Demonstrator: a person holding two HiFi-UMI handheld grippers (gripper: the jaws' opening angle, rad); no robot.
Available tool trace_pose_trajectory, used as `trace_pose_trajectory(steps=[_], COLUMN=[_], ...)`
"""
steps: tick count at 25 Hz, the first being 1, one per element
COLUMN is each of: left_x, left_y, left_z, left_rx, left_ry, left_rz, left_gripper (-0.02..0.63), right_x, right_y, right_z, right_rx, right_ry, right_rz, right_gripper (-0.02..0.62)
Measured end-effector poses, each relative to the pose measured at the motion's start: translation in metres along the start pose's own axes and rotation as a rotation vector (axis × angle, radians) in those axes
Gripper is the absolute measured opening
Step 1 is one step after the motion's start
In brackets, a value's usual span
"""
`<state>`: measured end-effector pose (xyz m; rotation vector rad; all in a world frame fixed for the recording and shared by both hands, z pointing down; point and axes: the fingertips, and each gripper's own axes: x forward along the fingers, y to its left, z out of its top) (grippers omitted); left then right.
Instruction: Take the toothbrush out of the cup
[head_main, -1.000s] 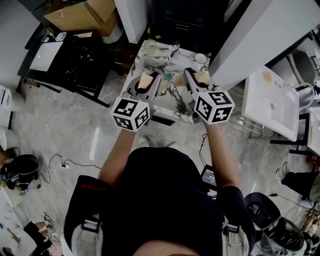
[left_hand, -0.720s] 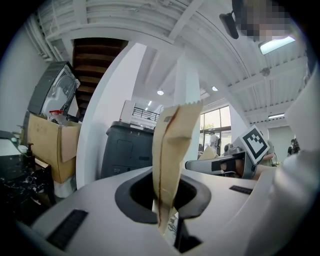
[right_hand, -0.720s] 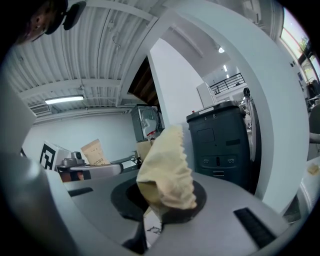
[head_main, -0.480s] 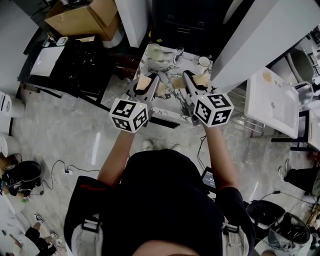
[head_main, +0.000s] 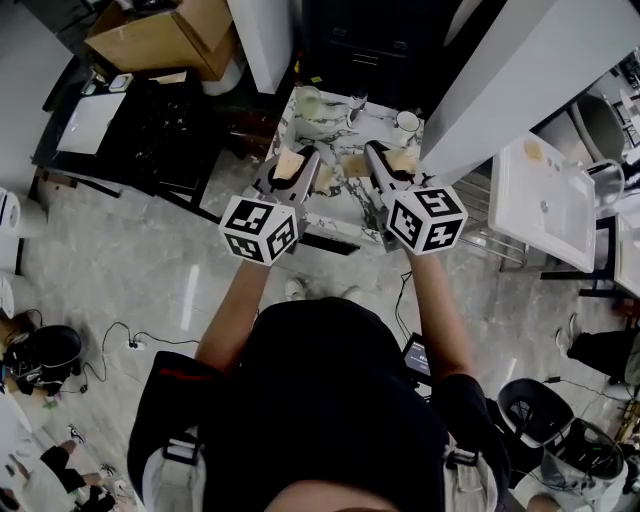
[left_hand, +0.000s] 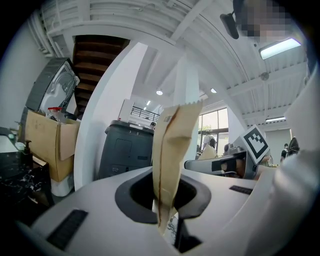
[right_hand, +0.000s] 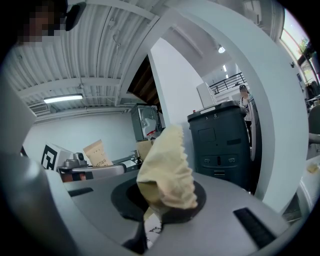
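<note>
Left tool (left_hand: 167, 227) clamped on one flat packet (left_hand: 172, 150) | right tool (right_hand: 155, 220) just closed tighter on one crumpled packet (right_hand: 167, 170)

1. Grey two-jaw gripper with a black-and-white marker cube: two, the left gripper (head_main: 290, 168) and the right gripper (head_main: 400, 162).
2. Tan paper sachet (left_hand: 172, 160): two.
3. Marble-patterned table (head_main: 345, 205): one.
4. Brown cardboard box (head_main: 165, 35): one.

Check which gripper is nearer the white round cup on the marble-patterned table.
Right. The right gripper, jaws just closed further on crumpled tan paper, sits beside the white cup; the left gripper is farther off to its left.
</note>
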<state>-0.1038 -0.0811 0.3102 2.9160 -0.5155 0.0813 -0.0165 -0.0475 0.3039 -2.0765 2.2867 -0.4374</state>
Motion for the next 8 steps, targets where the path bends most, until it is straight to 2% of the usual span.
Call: trace_pose_trajectory(steps=[8], left_x=[0.0021], left_y=[0.0009], left_z=[-0.0029], left_rx=[-0.004], left_ry=[0.0], left_rz=[0.003], left_gripper=[0.04], right_x=[0.0007], right_y=[-0.0031], right_z=[-0.0058], right_rx=[0.002], right_ry=[0.008], right_rz=[0.002], right_gripper=[0.044])
